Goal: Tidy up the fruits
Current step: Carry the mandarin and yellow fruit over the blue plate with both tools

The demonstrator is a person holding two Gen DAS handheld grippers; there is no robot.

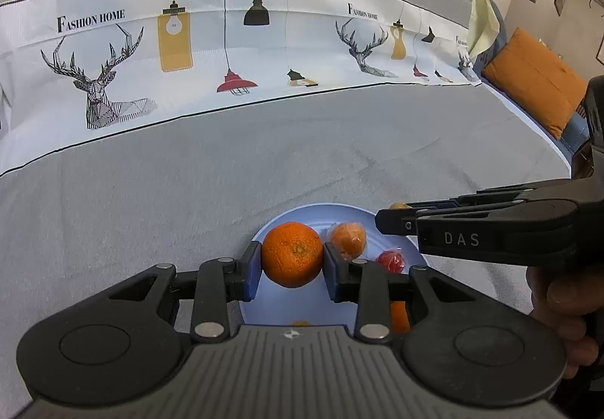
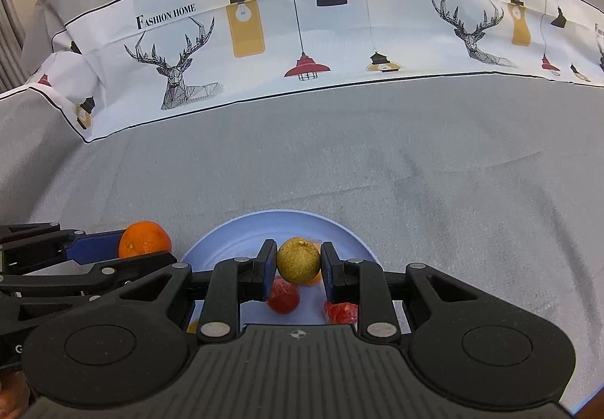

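Observation:
My left gripper [image 1: 291, 260] is shut on a large orange [image 1: 291, 253] and holds it over the near left part of a light blue plate [image 1: 302, 212]. My right gripper [image 2: 298, 264] is shut on a small yellow-green round fruit [image 2: 298, 259] above the same plate [image 2: 226, 234]. On the plate lie a wrapped orange fruit [image 1: 348, 237], a red wrapped fruit [image 1: 392, 260] and another red one [image 2: 283, 296]. The right gripper shows from the side in the left wrist view [image 1: 392, 217]; the left gripper with its orange [image 2: 144, 238] shows in the right wrist view.
The plate rests on a grey cloth [image 1: 188, 173] with a white printed band of deer and lamps [image 1: 226, 41] farther back. An orange cushion [image 1: 536, 79] lies at the far right beyond the cloth's edge. More orange fruit bits [image 1: 399, 317] peek from under my left gripper.

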